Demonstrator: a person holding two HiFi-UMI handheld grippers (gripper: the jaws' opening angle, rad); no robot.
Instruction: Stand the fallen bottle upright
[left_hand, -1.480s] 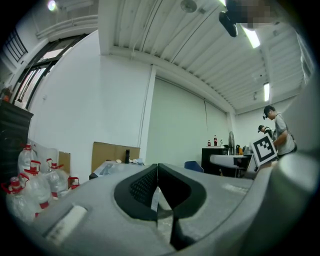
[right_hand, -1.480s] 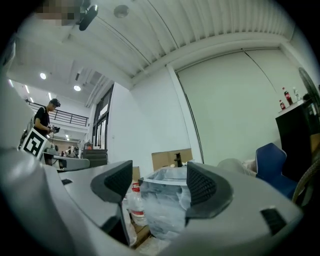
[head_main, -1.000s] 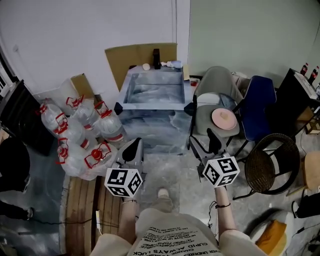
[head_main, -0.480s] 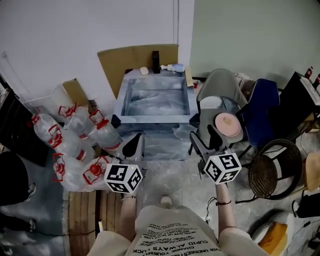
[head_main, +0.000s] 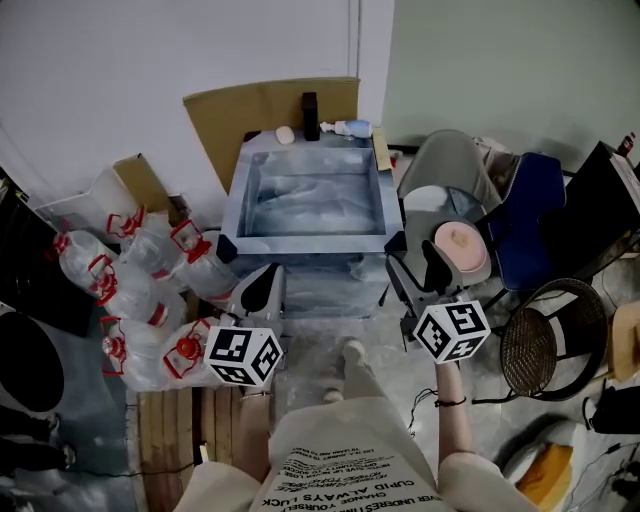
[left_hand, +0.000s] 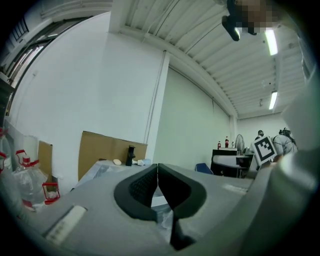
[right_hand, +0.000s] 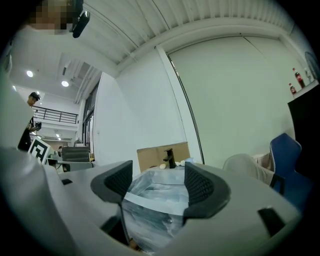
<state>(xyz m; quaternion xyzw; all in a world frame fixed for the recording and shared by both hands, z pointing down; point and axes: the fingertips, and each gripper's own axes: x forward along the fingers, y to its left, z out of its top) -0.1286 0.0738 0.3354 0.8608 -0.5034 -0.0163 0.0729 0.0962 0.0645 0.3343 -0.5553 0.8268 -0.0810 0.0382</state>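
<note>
Both held level just short of the table's (head_main: 300, 241) near edge, the left gripper (head_main: 262, 287) has its jaws together, the right gripper (head_main: 422, 275) has them apart and empty, with open floor (head_main: 330, 325) between them.

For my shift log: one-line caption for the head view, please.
Left tool shut, right tool open, facing a wrapped table; bottle lying on its far edge.

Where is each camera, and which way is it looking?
Head view: on the person's head, facing steeply down at the wrapped table, left gripper, right gripper and the person's shirt.
Left gripper view: on the left gripper, facing along its shut jaws toward the cardboard.
Right gripper view: on the right gripper, facing through its open jaws onto the table.
Shared: both gripper views show the black stand and the bottle lying beside it.
</note>
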